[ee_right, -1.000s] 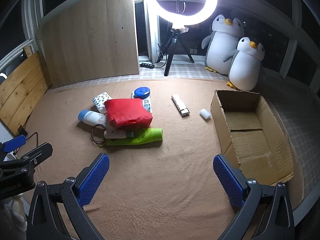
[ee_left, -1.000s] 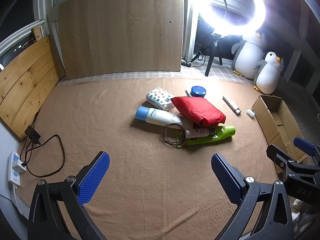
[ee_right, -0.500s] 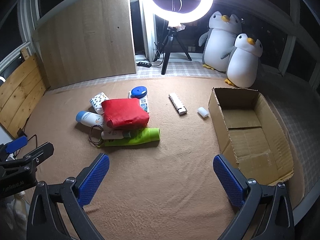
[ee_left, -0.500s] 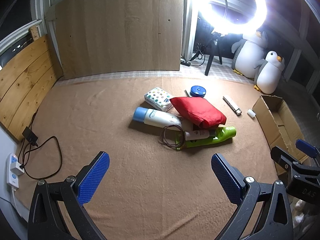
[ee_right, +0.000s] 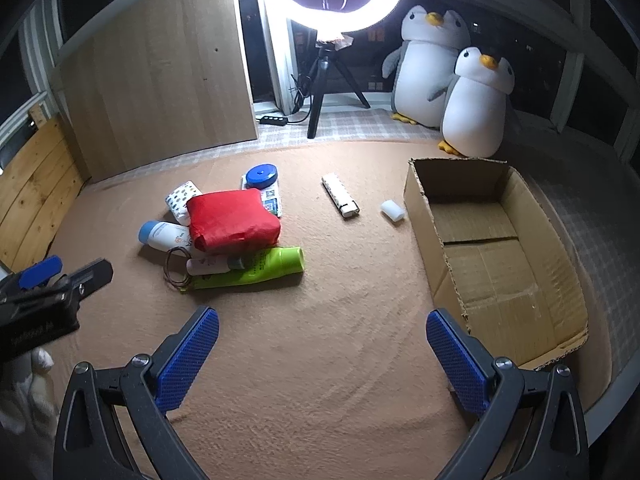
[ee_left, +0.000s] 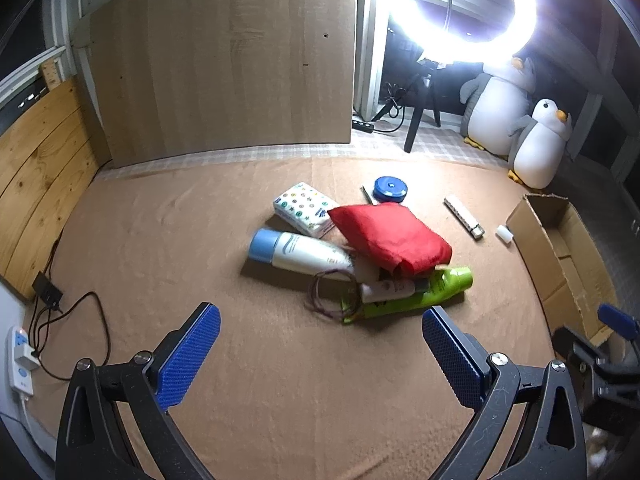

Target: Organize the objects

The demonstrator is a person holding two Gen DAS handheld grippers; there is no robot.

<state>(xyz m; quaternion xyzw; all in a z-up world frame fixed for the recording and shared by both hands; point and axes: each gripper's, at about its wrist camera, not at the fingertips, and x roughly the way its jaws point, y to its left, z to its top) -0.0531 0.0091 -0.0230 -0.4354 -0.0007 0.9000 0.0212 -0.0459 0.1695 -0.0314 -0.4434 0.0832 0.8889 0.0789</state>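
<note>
A tan carpeted floor (ee_right: pixel 320 360) fills both wrist views, with an open cardboard box (ee_right: pixel 492 240) lying empty at three o'clock in the right view and, just beside its near corner, a small white cylinder (ee_right: pixel 393 211). At ten o'clock from the right tool (ee_right: pixel 322 354) sits the clutter to be sorted: a red pouch (ee_right: pixel 232 220) resting on a white bottle with a blue cap (ee_left: pixel 296 250), a green tube (ee_right: pixel 256 268) with a smaller white tube (ee_right: pixel 208 266) lying against it, a patterned tissue pack (ee_left: pixel 304 208), a coil of brown cord (ee_left: pixel 332 292), a blue round tin (ee_right: pixel 262 175) and, apart at twelve o'clock, a white lighter-like stick (ee_right: pixel 340 200). Over the last second the left tool (ee_left: pixel 320 356) has edged toward the pile, which now sits larger and nearer its centre, while the right tool's view has swung so the box shows more fully. Both tools hover with fingers spread wide, holding nothing. The shift suggests the sorting is only beginning, with a first pick from the pile likely and the box the probable destination.
</note>
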